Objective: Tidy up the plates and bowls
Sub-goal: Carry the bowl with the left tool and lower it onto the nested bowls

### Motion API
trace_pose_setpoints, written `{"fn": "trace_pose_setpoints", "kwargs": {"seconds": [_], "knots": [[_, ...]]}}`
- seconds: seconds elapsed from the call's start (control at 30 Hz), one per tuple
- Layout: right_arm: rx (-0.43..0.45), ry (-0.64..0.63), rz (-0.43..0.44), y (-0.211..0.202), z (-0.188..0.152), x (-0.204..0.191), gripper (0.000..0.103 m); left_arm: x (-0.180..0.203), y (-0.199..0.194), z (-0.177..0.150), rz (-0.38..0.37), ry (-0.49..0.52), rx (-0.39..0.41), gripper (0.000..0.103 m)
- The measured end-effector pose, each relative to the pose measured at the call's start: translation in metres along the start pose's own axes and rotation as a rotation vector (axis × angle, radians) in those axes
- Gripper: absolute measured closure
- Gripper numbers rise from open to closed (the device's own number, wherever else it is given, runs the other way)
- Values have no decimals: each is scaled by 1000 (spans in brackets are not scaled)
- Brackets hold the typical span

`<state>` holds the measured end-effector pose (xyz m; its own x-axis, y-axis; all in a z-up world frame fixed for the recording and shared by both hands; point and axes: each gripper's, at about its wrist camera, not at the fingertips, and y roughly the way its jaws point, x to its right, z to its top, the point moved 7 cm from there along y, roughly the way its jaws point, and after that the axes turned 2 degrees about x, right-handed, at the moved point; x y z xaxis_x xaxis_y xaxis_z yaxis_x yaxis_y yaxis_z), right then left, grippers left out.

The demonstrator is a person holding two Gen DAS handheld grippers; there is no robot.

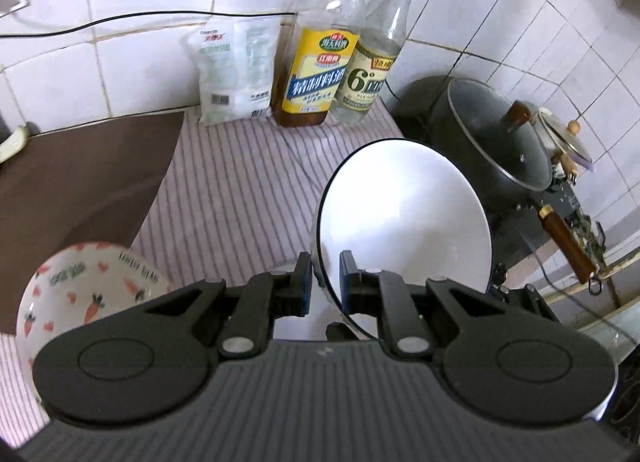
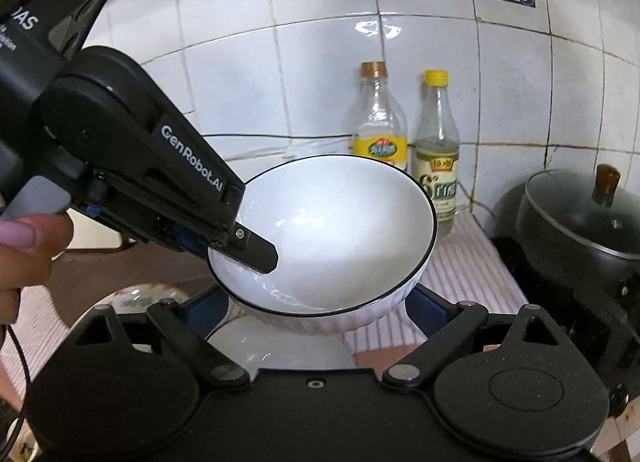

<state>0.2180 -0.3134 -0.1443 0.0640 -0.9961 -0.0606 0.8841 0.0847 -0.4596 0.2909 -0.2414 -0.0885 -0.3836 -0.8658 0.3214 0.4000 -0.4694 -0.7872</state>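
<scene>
Left claw (image 1: pixel 325 282): pinching the white bowl's (image 1: pixel 404 214) rim, bowl lifted off the desk (image 1: pixel 240 198).
Right claw (image 2: pixel 320 302): spread wide beneath that bowl.
Carrot bowl (image 1: pixel 80 294): lower left.

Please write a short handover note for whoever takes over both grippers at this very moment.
Left gripper: shut on the rim of the white bowl, which it holds above the striped cloth.
Right gripper: jaws on either side of the same bowl's ribbed underside; contact unclear.
Carrot-print bowl: lower left, behind the left gripper.
Another white dish sits below the held bowl.
Done: white bowl picked up.
Left: set it down, probably onto that dish, then deal with the carrot-print bowl.
Mind the bottles and lidded pot nearby.
</scene>
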Motion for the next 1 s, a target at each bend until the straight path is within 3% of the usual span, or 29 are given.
{"fn": "trace_pose_setpoints", "kwargs": {"seconds": [0.13,0.33,0.5,1.0], "knots": [[-37,6,32,-7,-13,-8,5,-2,-6,-10,27,-20,-9,91],[-126,30,66,1,-37,-16,5,-22,12,-35,66,-97,-105,91],[-171,18,77,9,-47,-18,5,-34,22,-45,70,-158,-131,91],[-213,-62,45,13,-46,-17,3,-28,29,-48,142,-109,-123,88]]}}
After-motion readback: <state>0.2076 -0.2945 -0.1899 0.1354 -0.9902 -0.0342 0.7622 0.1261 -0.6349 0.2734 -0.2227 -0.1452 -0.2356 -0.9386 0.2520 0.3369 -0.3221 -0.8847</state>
